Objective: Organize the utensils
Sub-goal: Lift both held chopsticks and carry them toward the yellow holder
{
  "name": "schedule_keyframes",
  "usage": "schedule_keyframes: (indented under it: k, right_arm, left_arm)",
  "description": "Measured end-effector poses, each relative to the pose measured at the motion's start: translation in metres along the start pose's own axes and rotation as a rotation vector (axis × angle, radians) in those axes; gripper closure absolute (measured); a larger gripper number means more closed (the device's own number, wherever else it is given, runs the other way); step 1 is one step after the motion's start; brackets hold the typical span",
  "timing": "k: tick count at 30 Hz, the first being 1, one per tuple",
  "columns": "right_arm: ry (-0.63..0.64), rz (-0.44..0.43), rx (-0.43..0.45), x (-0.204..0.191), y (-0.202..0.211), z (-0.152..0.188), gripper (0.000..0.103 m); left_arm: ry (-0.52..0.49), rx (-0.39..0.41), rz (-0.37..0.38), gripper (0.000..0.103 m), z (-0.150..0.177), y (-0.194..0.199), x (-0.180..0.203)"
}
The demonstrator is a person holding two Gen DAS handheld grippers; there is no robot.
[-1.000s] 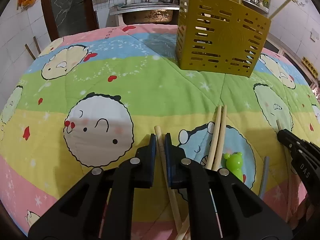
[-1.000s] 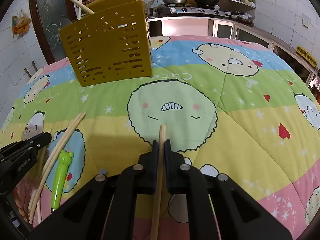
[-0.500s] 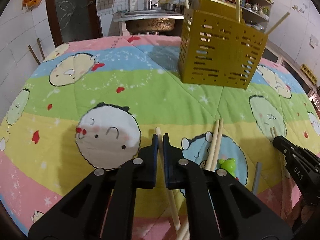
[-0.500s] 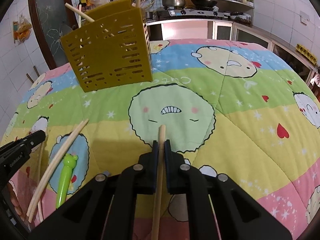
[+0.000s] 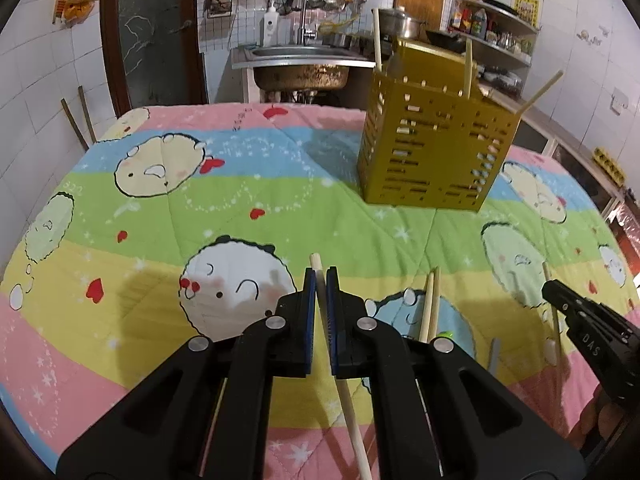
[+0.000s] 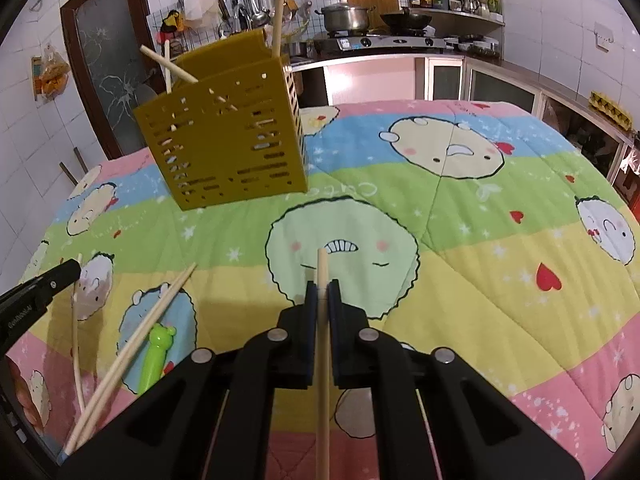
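Observation:
A yellow slotted utensil holder (image 5: 434, 148) stands on the quilt-covered table, with several chopsticks sticking out; it also shows in the right wrist view (image 6: 228, 152). My left gripper (image 5: 320, 276) is shut on a wooden chopstick (image 5: 340, 380), lifted above the quilt. My right gripper (image 6: 323, 286) is shut on another wooden chopstick (image 6: 323, 380), also lifted. It shows from the left wrist view (image 5: 592, 332) at the right edge. A pair of chopsticks (image 6: 136, 344) and a green frog-topped utensil (image 6: 156, 354) lie on the quilt between the grippers.
A single thin chopstick (image 6: 75, 340) lies left of the pair. A grey stick (image 5: 494, 354) lies near the frog utensil. A sink (image 5: 300, 64) and a stove with pots (image 6: 360, 28) stand behind the table.
Both grippers have risen and pulled back from the quilt with their chopsticks. The holder now appears smaller and farther off.

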State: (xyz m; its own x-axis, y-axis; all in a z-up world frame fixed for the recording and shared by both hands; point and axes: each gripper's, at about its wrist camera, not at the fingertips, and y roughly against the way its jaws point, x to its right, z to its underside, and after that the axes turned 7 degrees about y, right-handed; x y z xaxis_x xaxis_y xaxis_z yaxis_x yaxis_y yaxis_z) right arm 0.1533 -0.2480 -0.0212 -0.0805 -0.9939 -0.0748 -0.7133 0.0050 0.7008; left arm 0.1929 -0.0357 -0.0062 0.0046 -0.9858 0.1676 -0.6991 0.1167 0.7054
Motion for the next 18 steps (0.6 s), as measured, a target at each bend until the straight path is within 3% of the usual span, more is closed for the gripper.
schedule_keyframes:
  k: [18]
  right_arm:
    - [0.031, 0.010, 0.136, -0.003, 0.043, -0.033, 0.097]
  left_arm:
    - [-0.008, 0.153, 0.103, 0.100, -0.029, 0.046, 0.001]
